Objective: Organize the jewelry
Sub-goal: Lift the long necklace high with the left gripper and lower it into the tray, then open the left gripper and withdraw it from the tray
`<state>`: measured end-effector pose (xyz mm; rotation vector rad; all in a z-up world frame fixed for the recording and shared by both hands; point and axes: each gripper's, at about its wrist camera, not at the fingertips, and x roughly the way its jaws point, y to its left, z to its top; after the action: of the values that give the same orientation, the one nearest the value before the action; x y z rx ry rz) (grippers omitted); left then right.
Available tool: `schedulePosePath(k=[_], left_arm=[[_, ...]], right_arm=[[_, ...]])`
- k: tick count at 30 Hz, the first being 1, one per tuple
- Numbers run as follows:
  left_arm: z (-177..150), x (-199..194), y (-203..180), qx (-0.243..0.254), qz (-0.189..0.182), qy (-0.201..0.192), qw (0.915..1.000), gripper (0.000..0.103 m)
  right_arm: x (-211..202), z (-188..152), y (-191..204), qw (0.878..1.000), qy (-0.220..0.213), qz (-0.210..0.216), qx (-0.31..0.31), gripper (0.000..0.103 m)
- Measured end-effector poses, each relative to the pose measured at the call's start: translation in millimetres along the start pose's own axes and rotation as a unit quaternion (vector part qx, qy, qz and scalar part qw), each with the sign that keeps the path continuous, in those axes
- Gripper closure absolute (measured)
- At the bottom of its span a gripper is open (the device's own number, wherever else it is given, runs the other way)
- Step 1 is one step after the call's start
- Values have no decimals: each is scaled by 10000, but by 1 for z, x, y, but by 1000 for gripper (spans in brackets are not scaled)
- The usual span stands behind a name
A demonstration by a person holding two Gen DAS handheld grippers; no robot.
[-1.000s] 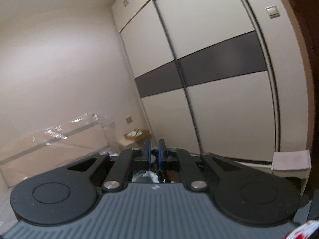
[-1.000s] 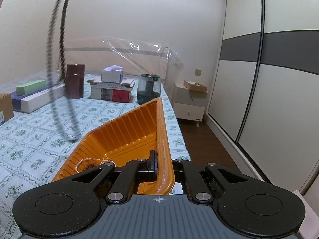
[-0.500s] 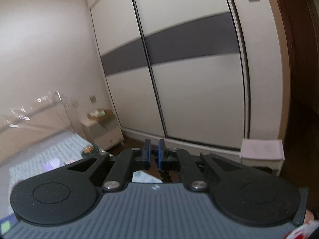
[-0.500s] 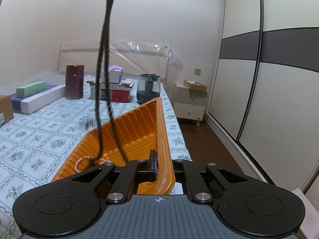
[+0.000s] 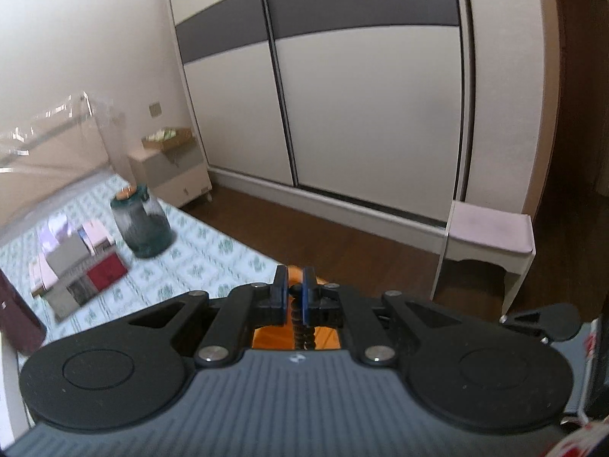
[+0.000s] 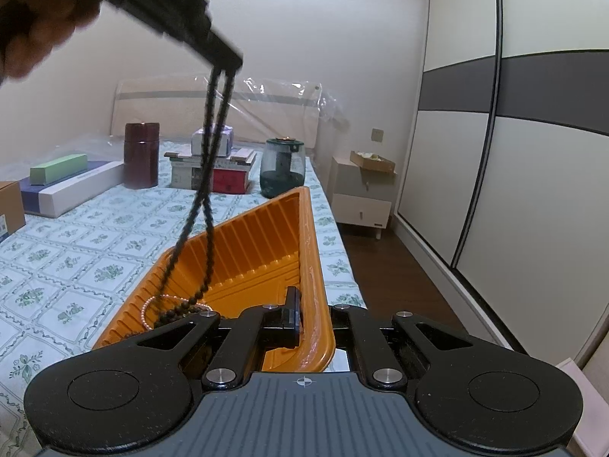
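Observation:
My left gripper [image 5: 293, 295] is shut on a black bead necklace [image 5: 300, 327]. In the right wrist view the left gripper [image 6: 224, 61] hangs high at upper left, and the black bead necklace [image 6: 207, 198] dangles from it as a long loop into the orange tray [image 6: 262, 243]. The necklace's lower end rests coiled on the tray floor beside a pale pearl bracelet [image 6: 152, 301]. My right gripper [image 6: 298, 318] is shut on the orange tray's near right rim.
The tray sits on a bed with a green-flowered sheet [image 6: 76, 236]. Behind it stand a dark red canister [image 6: 141, 160], stacked books and boxes [image 6: 213, 169], a green glass jar [image 6: 282, 167] and flat boxes [image 6: 68, 186]. A nightstand [image 6: 363, 198] and wardrobe [image 6: 514, 152] lie right.
My left gripper has swung over the tray and tilted down, bringing the bed and tray into its view. The necklace's lower end has come down onto the tray floor. My right gripper has not moved.

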<state>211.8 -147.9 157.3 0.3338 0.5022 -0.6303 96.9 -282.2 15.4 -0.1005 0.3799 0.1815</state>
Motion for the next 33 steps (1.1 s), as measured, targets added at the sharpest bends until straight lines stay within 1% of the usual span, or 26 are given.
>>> schedulePosePath(k=[3, 5, 6, 9, 14, 17, 19, 22, 25, 27, 33], left_arm=[[-11, 11, 2, -85, -9, 157, 9998, 97], [-13, 15, 5, -125, -4, 200, 9997, 96], [-14, 16, 6, -147, -2, 186, 9997, 94], [-17, 13, 8, -175, 31, 156, 9997, 84], [-23, 3, 14, -249, 169, 163, 9994, 84], [-35, -4, 18, -410, 275, 199, 9986, 83], [-47, -9, 20, -550, 350, 250, 9976, 81], [-67, -15, 23, -764, 517, 368, 9951, 77], [-88, -22, 27, -1047, 642, 447, 9914, 76], [-100, -28, 28, -1160, 794, 481, 9889, 76], [-137, -50, 31, -1631, 1241, 498, 9775, 70]], right_arm=[[1, 0, 0, 10000, 10, -5, 8, 97], [2, 0, 0, 10000, 12, -4, 2, 97], [2, 0, 0, 10000, 12, -1, 1, 97], [3, 0, 0, 10000, 14, -6, 4, 97], [3, 0, -1, 10000, 25, -9, 14, 97], [3, 0, -1, 10000, 28, -5, 10, 97], [3, -1, -1, 10000, 29, 0, 6, 97], [2, -1, -2, 10000, 37, 10, 2, 97], [2, -1, -2, 10000, 45, 24, -7, 97], [2, 0, -2, 10000, 47, 28, -11, 97], [2, 0, -2, 10000, 53, 37, -14, 97]])
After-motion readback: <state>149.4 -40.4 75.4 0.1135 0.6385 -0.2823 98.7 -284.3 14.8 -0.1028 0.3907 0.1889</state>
